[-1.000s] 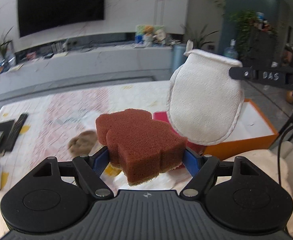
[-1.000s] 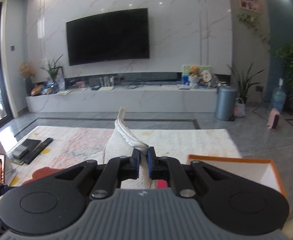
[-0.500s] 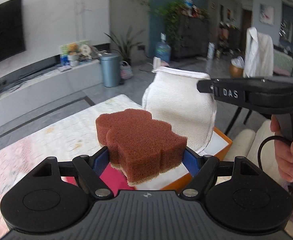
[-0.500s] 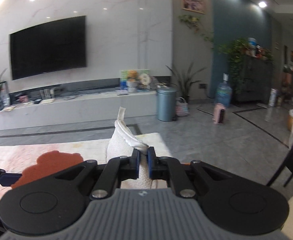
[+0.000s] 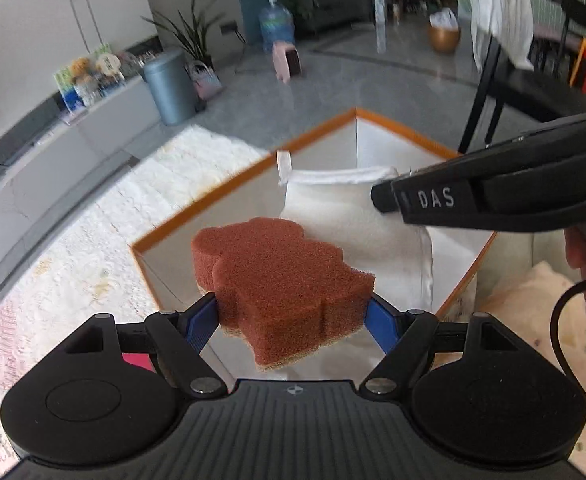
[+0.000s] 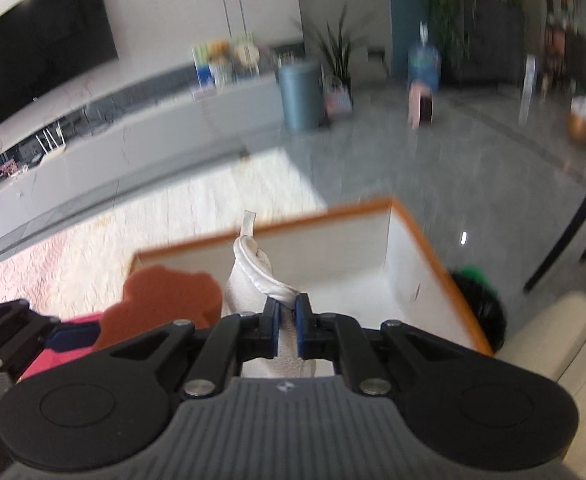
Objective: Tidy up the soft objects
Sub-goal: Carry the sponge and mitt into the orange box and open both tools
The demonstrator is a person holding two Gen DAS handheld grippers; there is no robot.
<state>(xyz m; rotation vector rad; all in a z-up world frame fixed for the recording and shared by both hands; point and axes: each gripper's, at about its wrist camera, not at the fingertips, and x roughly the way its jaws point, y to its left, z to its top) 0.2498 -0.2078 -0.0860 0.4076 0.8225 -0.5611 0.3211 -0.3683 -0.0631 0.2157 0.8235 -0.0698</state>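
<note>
Sponge (image 5: 281,280) clamped between left gripper (image 5: 291,318) pads, above box (image 5: 245,178); white mitt (image 6: 249,284) at 1 o'clock, pinched tight in right gripper (image 6: 288,330).

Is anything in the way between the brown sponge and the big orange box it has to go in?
Nothing visible blocks it. The brown sponge, held in the left gripper, hangs over the open orange box. The white mitt, pinched in the right gripper, hangs beside it over the same box, so they might bump.
</note>
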